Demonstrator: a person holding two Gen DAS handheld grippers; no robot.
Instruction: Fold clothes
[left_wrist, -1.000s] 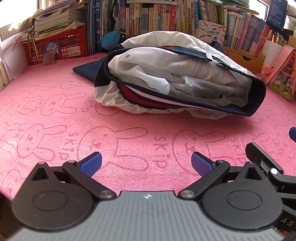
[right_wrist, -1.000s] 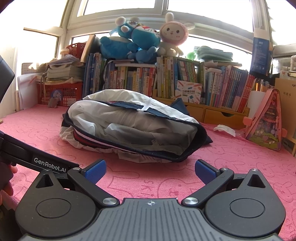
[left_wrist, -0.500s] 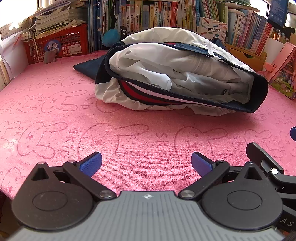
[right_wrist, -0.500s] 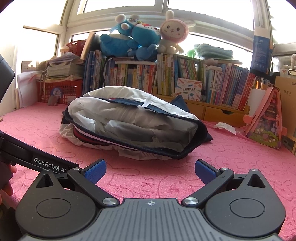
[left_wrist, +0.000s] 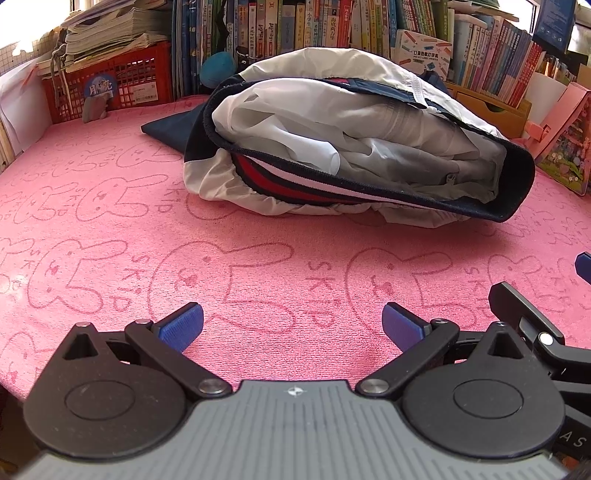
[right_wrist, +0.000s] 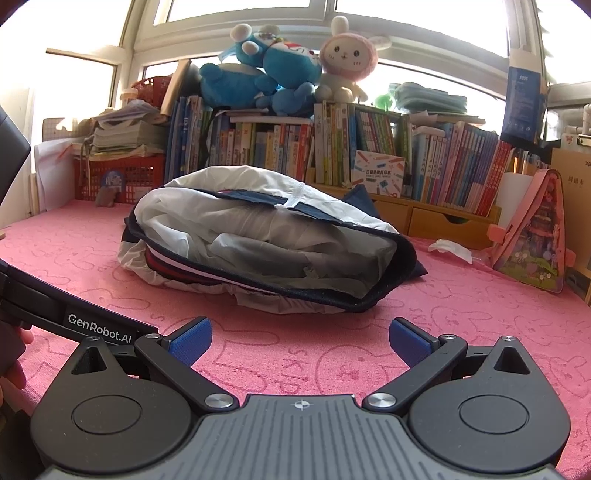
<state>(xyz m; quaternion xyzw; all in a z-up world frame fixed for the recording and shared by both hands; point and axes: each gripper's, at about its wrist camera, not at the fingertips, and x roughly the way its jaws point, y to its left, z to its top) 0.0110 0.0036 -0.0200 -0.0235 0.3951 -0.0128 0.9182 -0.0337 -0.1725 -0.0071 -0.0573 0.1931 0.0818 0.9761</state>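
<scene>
On pink "SKIP" towel (left_wrist: 258, 280), both grippers' jaws gape empty before folded jacket (right_wrist: 266, 243).

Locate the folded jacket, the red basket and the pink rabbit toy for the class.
folded jacket (left_wrist: 325, 122), left wrist view, white lining.
red basket (left_wrist: 122, 79), left wrist view, front mesh wall.
pink rabbit toy (right_wrist: 345, 55), right wrist view, face.

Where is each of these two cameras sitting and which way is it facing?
Left wrist: sits on the left gripper, low over the pink rabbit-print cloth, facing the folded jacket; its open fingers show, plus part of the right gripper at the right edge.
Right wrist: sits on the right gripper, facing the jacket, the bookshelf and plush toys; open fingers show.
Shared: jacket, cloth, books, red basket.
</scene>
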